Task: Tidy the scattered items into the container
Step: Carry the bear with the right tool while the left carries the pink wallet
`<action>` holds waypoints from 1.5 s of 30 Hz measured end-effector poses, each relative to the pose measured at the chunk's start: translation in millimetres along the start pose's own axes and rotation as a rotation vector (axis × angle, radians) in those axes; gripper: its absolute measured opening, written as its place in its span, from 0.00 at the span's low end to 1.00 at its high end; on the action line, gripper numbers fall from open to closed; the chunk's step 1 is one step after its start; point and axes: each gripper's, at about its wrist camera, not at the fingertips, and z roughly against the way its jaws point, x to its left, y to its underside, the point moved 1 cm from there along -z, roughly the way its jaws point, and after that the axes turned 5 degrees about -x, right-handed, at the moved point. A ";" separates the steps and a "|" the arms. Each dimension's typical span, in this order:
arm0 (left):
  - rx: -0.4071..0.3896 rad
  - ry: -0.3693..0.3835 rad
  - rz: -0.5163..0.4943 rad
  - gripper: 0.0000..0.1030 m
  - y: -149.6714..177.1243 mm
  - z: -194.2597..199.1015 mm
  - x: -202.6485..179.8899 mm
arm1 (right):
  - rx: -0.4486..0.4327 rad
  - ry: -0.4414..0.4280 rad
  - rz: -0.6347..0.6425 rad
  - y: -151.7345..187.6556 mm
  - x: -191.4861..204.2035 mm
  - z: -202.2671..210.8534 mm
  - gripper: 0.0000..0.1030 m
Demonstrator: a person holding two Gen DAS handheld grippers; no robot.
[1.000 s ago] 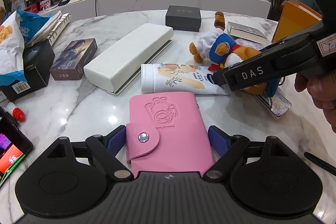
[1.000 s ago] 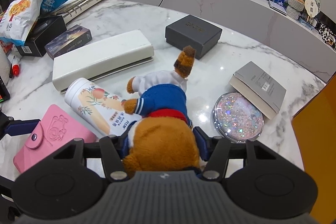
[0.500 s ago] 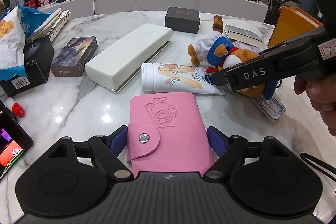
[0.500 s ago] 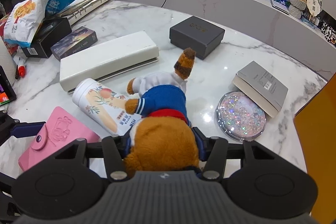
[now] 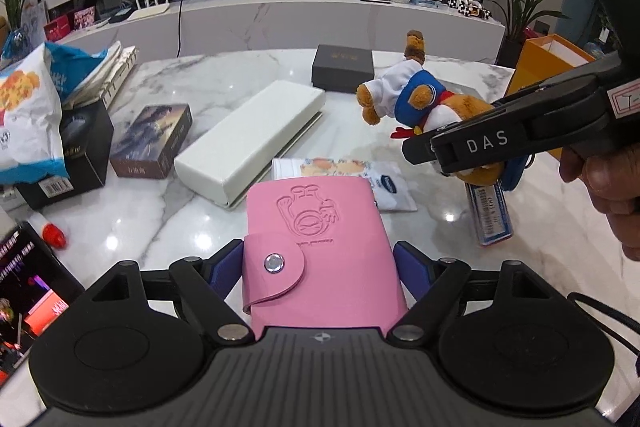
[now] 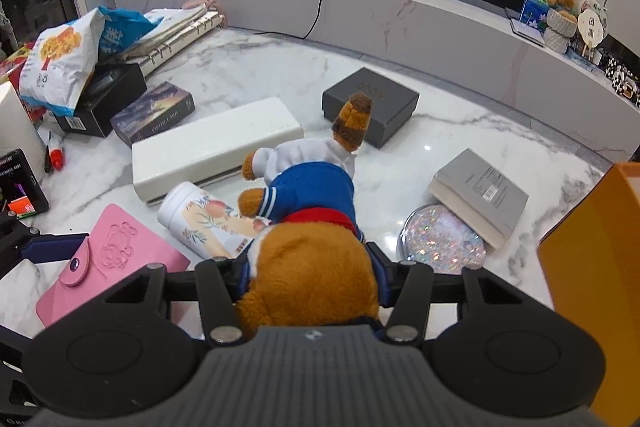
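Observation:
My left gripper [image 5: 320, 259] is shut on a pink snap wallet [image 5: 320, 239], its blue pads against both long edges, and holds it a little above the marble table. The wallet [image 6: 116, 259] and one left finger [image 6: 40, 251] also show in the right wrist view. A plush bear [image 6: 312, 195] in a blue and white shirt is gripped by its brown head in my right gripper [image 6: 310, 267]. Its body hangs forward off the table. In the left wrist view the bear [image 5: 404, 95] sticks out of the right gripper [image 5: 460, 159]. An orange open box [image 6: 592, 267] stands at the right.
On the table lie a long white box [image 5: 252, 135], a printed cream tube [image 6: 204, 223], a dark square box [image 6: 370, 103], a grey book [image 6: 480, 195] and a glitter disc [image 6: 440, 239]. At the left are a chip bag [image 5: 24, 119], a binder, a phone [image 5: 24, 291].
Both grippers have risen. The wallet and the bear have come up off the table with them, and the wallet now covers part of the tube.

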 end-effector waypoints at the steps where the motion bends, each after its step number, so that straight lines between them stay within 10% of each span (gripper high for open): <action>1: -0.002 0.000 -0.007 0.91 -1.5 2.3 -0.8 | -0.006 0.002 0.004 -1.9 -0.4 3.5 0.54; 27: -0.272 0.125 -0.167 0.91 -143.8 108.5 -50.2 | -0.262 0.082 0.033 -68.9 -61.8 154.9 0.54; 45: -0.532 0.314 -0.266 0.91 -232.2 177.2 -119.3 | -0.418 0.296 0.109 -77.5 -135.5 302.3 0.54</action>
